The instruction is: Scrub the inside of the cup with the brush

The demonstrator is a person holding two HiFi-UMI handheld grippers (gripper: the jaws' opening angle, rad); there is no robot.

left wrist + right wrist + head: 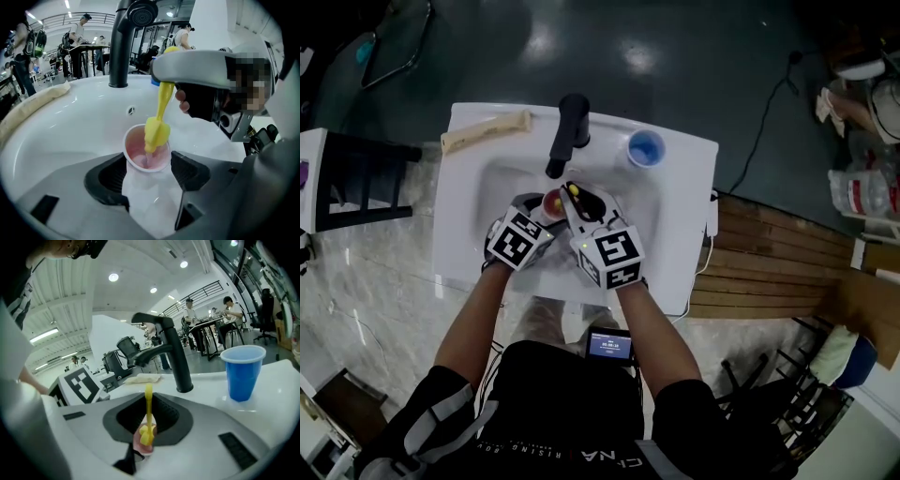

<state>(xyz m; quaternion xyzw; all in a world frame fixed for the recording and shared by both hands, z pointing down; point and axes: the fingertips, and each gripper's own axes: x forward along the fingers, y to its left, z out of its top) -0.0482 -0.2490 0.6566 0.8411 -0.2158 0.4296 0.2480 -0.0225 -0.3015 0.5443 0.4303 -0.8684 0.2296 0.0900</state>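
A translucent cup [149, 165] with a pink inside lies tilted over the sink basin, and my left gripper [149, 169] is shut on its body. The same cup [551, 202] shows in the head view, just ahead of my left gripper [525, 234]. A yellow brush [156, 130] has its sponge head in the cup's mouth. My right gripper [148, 417] is shut on the handle of the brush [148, 405], whose head dips into the cup [139, 444]. My right gripper [598, 234] sits right of the left one, both over the basin.
A white sink [469, 202] holds a black faucet [569, 131] at its back. A blue cup [645, 148] stands on the rim at the back right, and a beige cloth [485, 130] lies at the back left. A cable runs over the floor beyond.
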